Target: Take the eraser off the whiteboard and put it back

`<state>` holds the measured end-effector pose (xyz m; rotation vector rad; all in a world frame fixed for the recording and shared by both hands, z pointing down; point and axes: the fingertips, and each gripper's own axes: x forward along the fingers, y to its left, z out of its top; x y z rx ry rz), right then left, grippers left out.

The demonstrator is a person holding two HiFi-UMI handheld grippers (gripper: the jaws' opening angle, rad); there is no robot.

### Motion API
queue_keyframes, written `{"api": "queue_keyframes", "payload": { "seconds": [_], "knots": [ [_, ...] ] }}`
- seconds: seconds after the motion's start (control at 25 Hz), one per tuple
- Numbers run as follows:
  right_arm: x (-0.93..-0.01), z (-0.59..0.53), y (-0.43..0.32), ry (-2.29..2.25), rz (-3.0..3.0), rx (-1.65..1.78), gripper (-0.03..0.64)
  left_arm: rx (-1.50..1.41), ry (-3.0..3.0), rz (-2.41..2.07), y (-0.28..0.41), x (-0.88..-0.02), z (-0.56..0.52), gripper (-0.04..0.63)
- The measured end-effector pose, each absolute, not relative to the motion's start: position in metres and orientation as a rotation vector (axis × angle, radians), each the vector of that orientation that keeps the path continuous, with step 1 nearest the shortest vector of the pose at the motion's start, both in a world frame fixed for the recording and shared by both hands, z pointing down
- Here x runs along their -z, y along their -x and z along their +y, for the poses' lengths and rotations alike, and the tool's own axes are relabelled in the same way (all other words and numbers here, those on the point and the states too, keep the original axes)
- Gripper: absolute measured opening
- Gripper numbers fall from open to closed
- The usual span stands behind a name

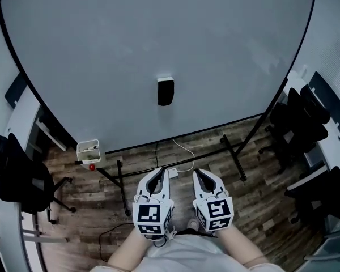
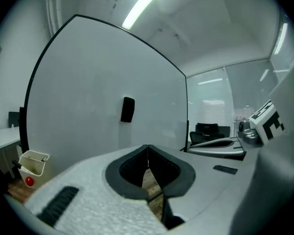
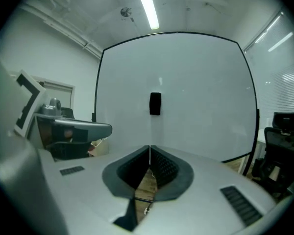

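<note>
Both pairs of my jaws are closed with nothing between them, left gripper (image 1: 160,173) and right gripper (image 1: 202,174) side by side. Well ahead and above, the eraser (image 3: 155,104) clings to the whiteboard (image 1: 113,55), long axis upright. My right jaws point almost straight at it, my left ones slightly right of it.

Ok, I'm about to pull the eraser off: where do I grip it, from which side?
Probably pinch the eraser across its two long sides, coming straight at the whiteboard. It hangs upright and narrow, flat against the board, so only those sides stick out.
</note>
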<state>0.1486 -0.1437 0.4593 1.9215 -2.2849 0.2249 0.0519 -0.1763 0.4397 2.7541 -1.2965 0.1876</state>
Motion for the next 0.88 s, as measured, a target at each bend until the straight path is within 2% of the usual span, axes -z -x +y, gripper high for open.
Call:
{"api": "queue_keyframes", "payload": {
  "seconds": [0.32, 0.88],
  "knots": [
    [-0.449, -0.198, -0.206, -1.780, -2.389, -0.202, 0.029, -0.109, -2.586, -1.541, -0.093, -0.434, -0.228, 0.018],
    [-0.430, -0.273, -0.211, -1.759, -2.462, -0.180, 0.028, -0.095, -2.613, -1.591, -0.111, -0.402, -0.309, 0.018]
  ]
}}
